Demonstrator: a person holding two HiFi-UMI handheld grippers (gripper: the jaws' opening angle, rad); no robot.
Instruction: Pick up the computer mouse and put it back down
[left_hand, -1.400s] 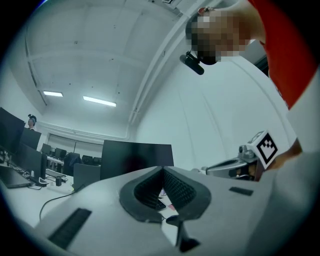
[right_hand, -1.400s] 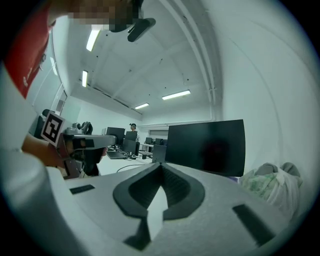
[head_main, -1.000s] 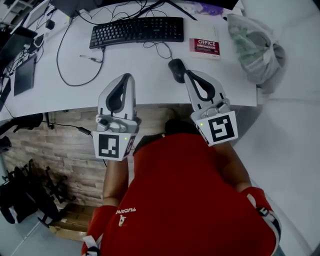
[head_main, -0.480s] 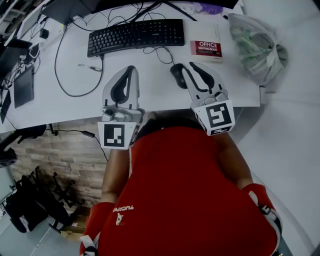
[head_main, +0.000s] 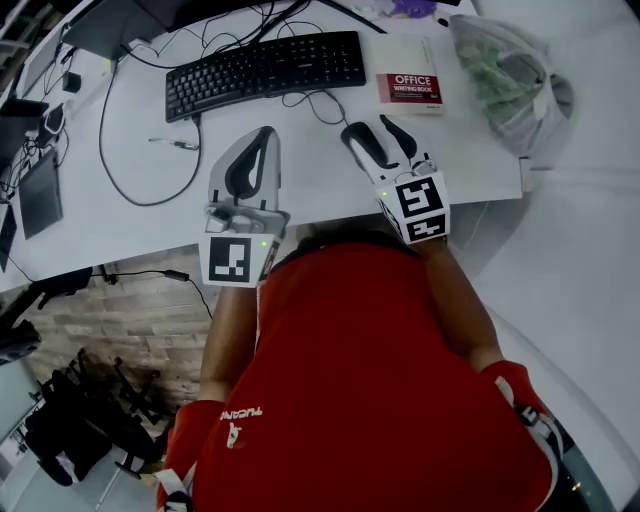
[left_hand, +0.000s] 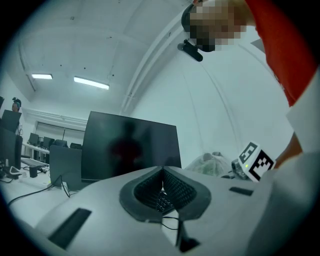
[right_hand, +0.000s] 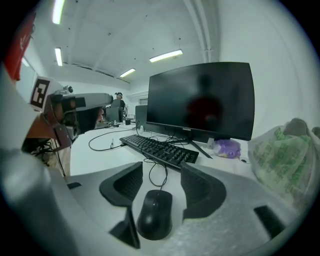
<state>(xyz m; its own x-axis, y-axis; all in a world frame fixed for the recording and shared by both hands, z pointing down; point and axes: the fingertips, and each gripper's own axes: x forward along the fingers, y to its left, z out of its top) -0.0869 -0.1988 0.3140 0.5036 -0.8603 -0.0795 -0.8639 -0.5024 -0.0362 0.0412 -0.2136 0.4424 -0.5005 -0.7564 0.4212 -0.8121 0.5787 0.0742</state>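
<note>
The black corded computer mouse (head_main: 356, 142) rests on the white desk (head_main: 300, 170), below the keyboard. My right gripper (head_main: 373, 133) straddles it, its jaws opening. In the right gripper view the mouse (right_hand: 155, 215) lies between the two dark pads (right_hand: 129, 184) with a gap on each side, so nothing presses on it. My left gripper (head_main: 265, 135) hovers over the desk's front part, left of the mouse, pointing level. Its ribbed pads (left_hand: 150, 189) meet at the tip with nothing between them.
A black keyboard (head_main: 265, 62) lies behind the mouse, its cable looping between them. A red-and-white notebook (head_main: 407, 88) and a full plastic bag (head_main: 510, 80) sit at the right. A dark monitor (right_hand: 200, 100) stands behind. Cables and a pen (head_main: 172, 144) lie left.
My right gripper has sunk to the desk with the mouse and its jaws have spread off the mouse's sides. My left gripper has drifted slightly over the desk, still closed.
</note>
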